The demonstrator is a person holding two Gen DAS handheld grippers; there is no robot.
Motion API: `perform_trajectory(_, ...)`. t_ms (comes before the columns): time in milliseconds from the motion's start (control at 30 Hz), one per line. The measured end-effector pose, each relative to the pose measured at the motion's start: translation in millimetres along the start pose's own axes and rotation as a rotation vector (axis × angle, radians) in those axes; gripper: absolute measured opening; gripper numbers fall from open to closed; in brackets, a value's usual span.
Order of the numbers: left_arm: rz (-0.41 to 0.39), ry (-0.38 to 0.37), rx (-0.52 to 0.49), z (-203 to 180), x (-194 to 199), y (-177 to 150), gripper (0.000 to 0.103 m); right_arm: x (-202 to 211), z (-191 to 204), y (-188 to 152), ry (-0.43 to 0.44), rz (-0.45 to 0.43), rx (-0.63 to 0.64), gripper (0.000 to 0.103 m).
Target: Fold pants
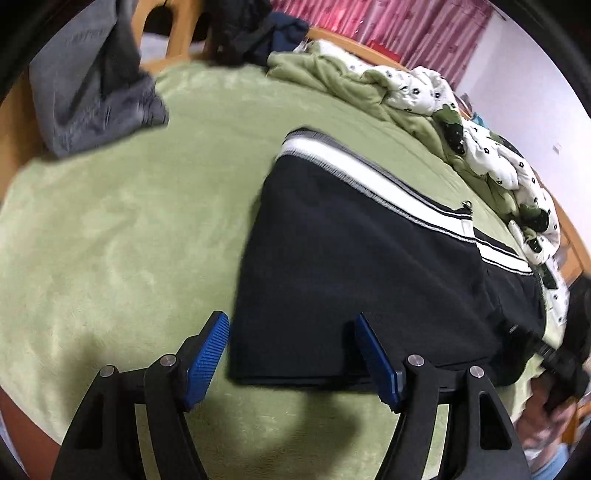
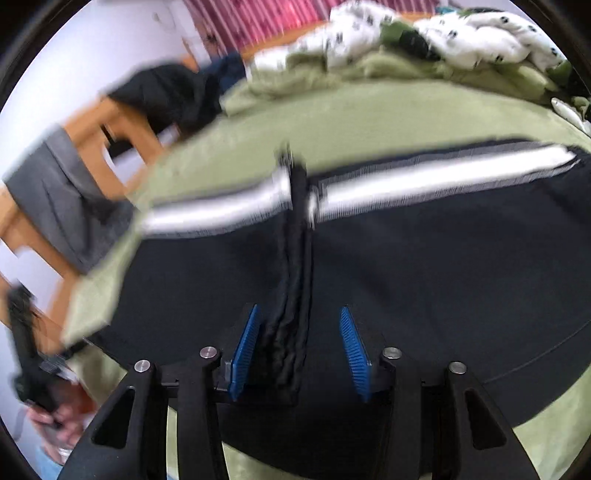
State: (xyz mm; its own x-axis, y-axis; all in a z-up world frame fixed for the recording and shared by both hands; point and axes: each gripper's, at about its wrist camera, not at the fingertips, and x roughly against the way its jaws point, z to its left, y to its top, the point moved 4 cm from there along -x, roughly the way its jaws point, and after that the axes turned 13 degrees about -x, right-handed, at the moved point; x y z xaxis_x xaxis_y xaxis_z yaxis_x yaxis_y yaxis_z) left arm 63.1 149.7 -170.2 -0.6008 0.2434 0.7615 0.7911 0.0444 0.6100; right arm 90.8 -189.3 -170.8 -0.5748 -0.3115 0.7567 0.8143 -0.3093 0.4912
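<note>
The pants (image 1: 369, 266) lie folded on the bed (image 1: 110, 240), possibly needing another fold. Left tongs (image 1: 291, 354) gape empty; right tongs (image 2: 299, 350) straddle a fabric ridge, not pinching.

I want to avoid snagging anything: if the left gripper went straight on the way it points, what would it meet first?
Probably the black pants: the open left gripper has their near folded edge just ahead between its fingers, on the green blanket. Depth is unclear.

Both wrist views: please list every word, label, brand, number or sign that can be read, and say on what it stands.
None can be read in either view.
Grey garment: faint embossed marks near its top, too blurred to read.
Pants: only white and grey stripes, no text.
Quilt: small black flower shapes, a pattern, not writing.
Curtain: pattern only.
</note>
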Motion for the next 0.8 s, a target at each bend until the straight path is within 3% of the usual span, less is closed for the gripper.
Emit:
perform_trajectory(233, -0.034, -0.104, 0.055, 16.6, 1.5, -9.4, 0.069, 3.6, 1.2, -11.0, -0.018, 0.001, 0.028, 0.038)
perform_trajectory(333, -0.065, -0.248, 0.1, 22.2, 6.0, -17.3, 0.069, 11.3, -2.1, -9.7, -0.006, -0.016, 0.024, 0.039)
perform_trajectory(400, -0.091, -0.304, 0.142, 27.8, 5.1, -23.1, 0.069, 12.3, 1.5, -8.3, -0.015, -0.041, 0.035, 0.041)
perform_trajectory(533, -0.105, -0.348, 0.184, 29.8, -2.2, -20.1, 0.069, 22.2, 0.9, -3.1, -0.048, -0.07, 0.068, 0.041)
perform_trajectory(700, -0.113, -0.32, 0.235, 26.5, -12.6, -12.9, 0.066, 35.2, -13.0, 8.0, -0.032, -0.09, -0.002, 0.042)
perform_trajectory(767, -0.113, -0.289, 0.263, 29.8, -11.5, -11.6, 0.049, 37.9, -21.9, 10.1, -0.068, -0.083, 0.004, 0.042)
perform_trajectory(800, -0.089, -0.226, 0.28, 32.5, -11.8, -9.6, 0.033, 41.1, -28.9, 11.0, -0.073, -0.088, 0.003, 0.042)
